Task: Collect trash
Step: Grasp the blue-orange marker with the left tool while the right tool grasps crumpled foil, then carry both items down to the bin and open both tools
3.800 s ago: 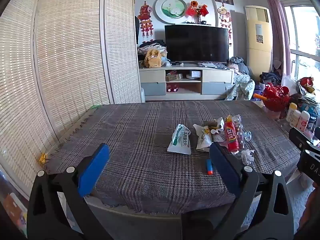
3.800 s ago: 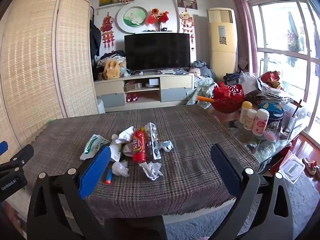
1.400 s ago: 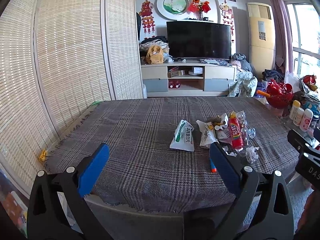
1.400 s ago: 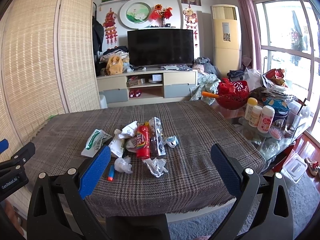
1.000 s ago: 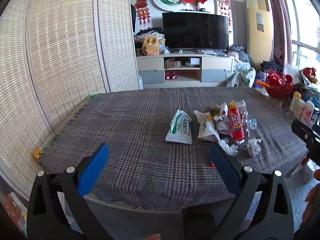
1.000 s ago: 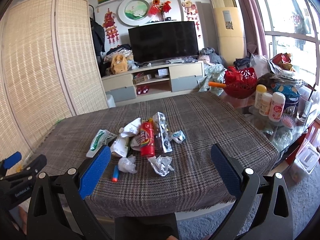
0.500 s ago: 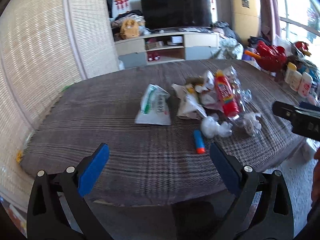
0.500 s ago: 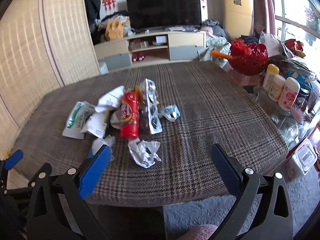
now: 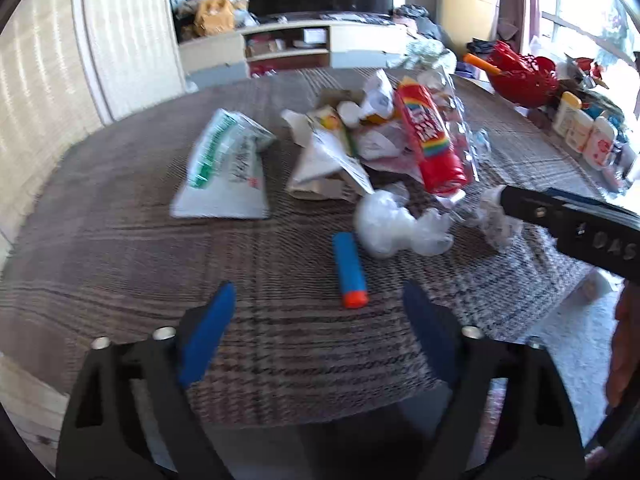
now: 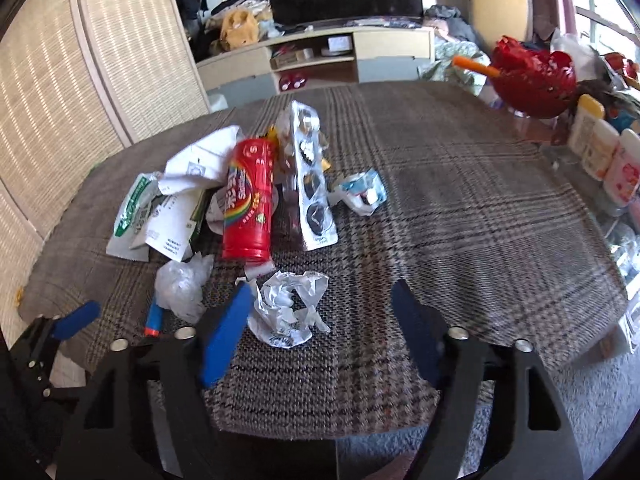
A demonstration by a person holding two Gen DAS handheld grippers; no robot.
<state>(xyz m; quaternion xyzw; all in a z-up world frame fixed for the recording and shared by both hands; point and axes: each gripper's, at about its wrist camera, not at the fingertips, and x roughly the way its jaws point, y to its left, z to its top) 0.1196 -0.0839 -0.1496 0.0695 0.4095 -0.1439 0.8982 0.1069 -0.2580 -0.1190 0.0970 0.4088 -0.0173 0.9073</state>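
A heap of trash lies on the plaid tablecloth: a white and green packet, a red candy tube, crumpled clear plastic and a blue foam dart with an orange tip. My left gripper is open and empty, just short of the dart. In the right wrist view my right gripper is open and empty over the table's front edge, with a crumpled white wrapper just ahead of its left finger. The red tube and a foil blister pack lie beyond.
A red basket and several white bottles stand at the table's right side. A TV stand is behind the table and a woven screen is on the left. The right gripper shows at the right in the left wrist view.
Both grippers have moved forward and down toward the trash heap, which now looks much larger. Both stay open and empty.
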